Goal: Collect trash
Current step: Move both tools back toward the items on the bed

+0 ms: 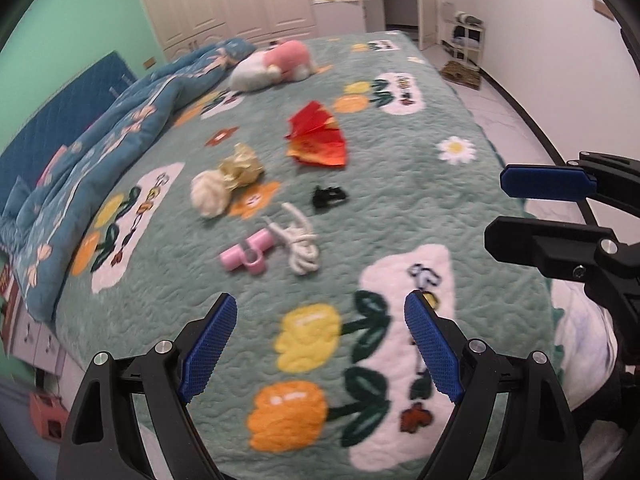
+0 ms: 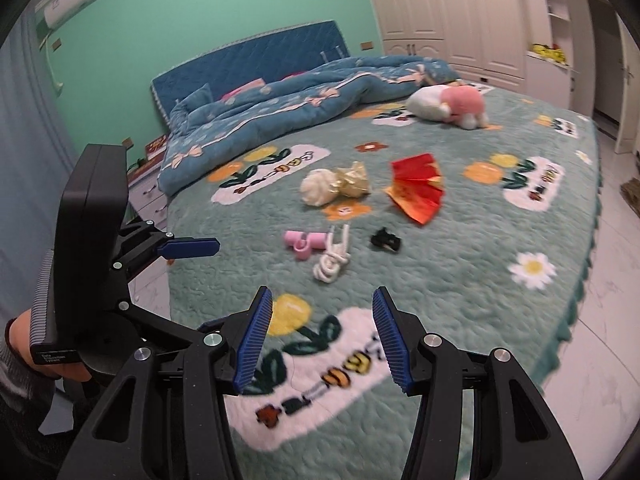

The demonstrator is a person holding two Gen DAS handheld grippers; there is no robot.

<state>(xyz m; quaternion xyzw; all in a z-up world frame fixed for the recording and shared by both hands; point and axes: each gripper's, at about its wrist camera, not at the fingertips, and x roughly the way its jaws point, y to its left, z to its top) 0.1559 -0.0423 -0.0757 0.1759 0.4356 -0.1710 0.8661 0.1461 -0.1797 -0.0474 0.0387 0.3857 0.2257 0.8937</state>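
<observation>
Scraps lie mid-bed on the green flowered cover [image 1: 400, 208]: a white paper ball [image 1: 210, 196], a gold crumpled wrapper [image 1: 242, 170], red-orange folded paper [image 1: 318, 136], a small black item [image 1: 328, 197], a knotted white rope [image 1: 300, 240] and a pink plastic piece [image 1: 246, 254]. The right wrist view shows the same ball [image 2: 320, 188], wrapper [image 2: 354, 180], red paper [image 2: 418, 188], black item [image 2: 386, 240], rope [image 2: 332, 260] and pink piece [image 2: 304, 242]. My left gripper [image 1: 320, 336] hangs open and empty, short of the pile. My right gripper [image 2: 324, 336] is also open and empty, and shows at the side [image 1: 520, 208].
A pink-and-white plush toy [image 1: 276, 64] and a bunched blue quilt [image 1: 120, 128] lie farther up the bed, by the blue headboard [image 2: 248, 56]. White tiled floor [image 2: 600, 280] runs along the bed's edge. Wardrobes [image 2: 440, 8] line the far wall. A hand [image 2: 20, 344] holds the left gripper.
</observation>
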